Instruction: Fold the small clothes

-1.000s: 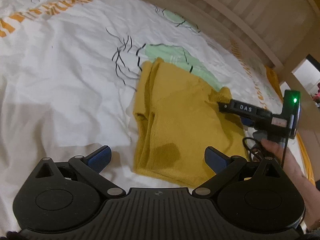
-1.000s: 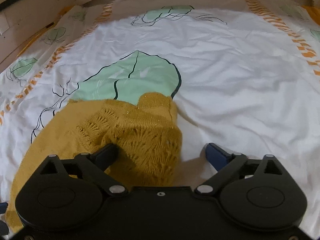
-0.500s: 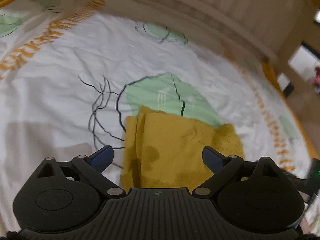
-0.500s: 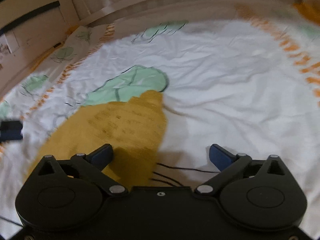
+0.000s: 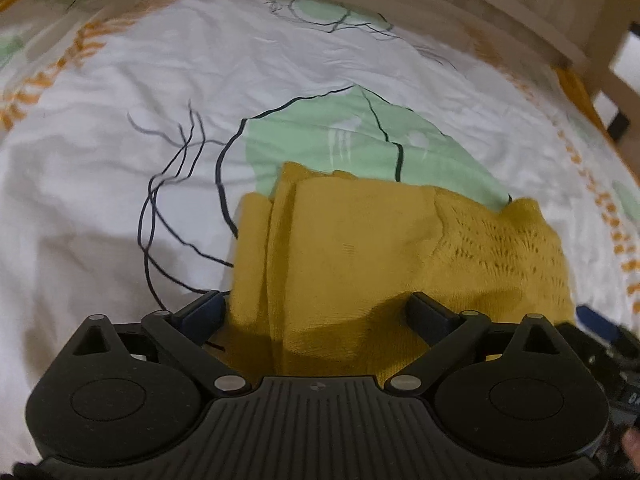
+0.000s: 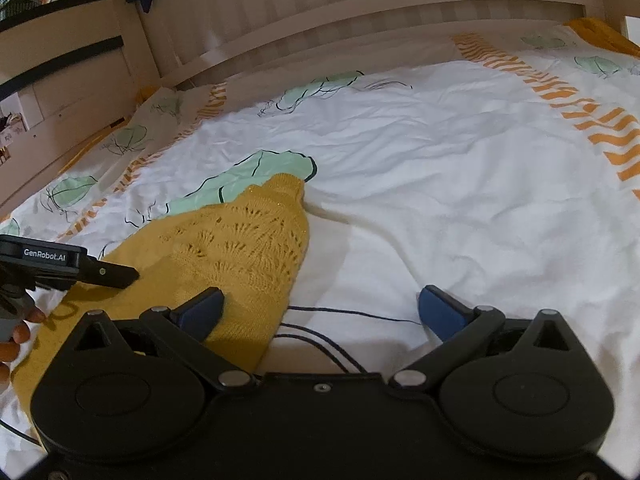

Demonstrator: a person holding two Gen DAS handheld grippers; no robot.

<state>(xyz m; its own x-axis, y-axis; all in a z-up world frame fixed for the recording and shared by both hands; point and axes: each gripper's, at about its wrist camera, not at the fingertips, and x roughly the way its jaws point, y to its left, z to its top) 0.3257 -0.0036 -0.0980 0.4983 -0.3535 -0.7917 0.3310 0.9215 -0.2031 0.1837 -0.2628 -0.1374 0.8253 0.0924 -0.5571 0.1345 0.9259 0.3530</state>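
A mustard-yellow knitted garment (image 5: 360, 256) lies folded on the white bedsheet (image 5: 100, 184), partly over a green leaf print. My left gripper (image 5: 316, 314) stands open just above the garment's near edge, the cloth showing between its fingers without being pinched. In the right wrist view the garment (image 6: 224, 252) lies left of centre, its lacy part uppermost. My right gripper (image 6: 320, 312) is open wide at the garment's right edge, its left fingertip (image 6: 200, 310) over the cloth and its right one over bare sheet. The left gripper's body (image 6: 60, 266) shows at the left edge.
A wooden slatted bed rail (image 6: 360, 20) runs along the far side of the bed. The sheet (image 6: 480, 184) has orange stripes and leaf prints. A hand (image 6: 16, 340) holds the left gripper. A blue tip of the right gripper (image 5: 598, 322) shows at lower right.
Both grippers have drawn back toward the garment's near edge. The right gripper has let go of the lacy part and pulled away to the right. The left gripper now hovers over the cloth.
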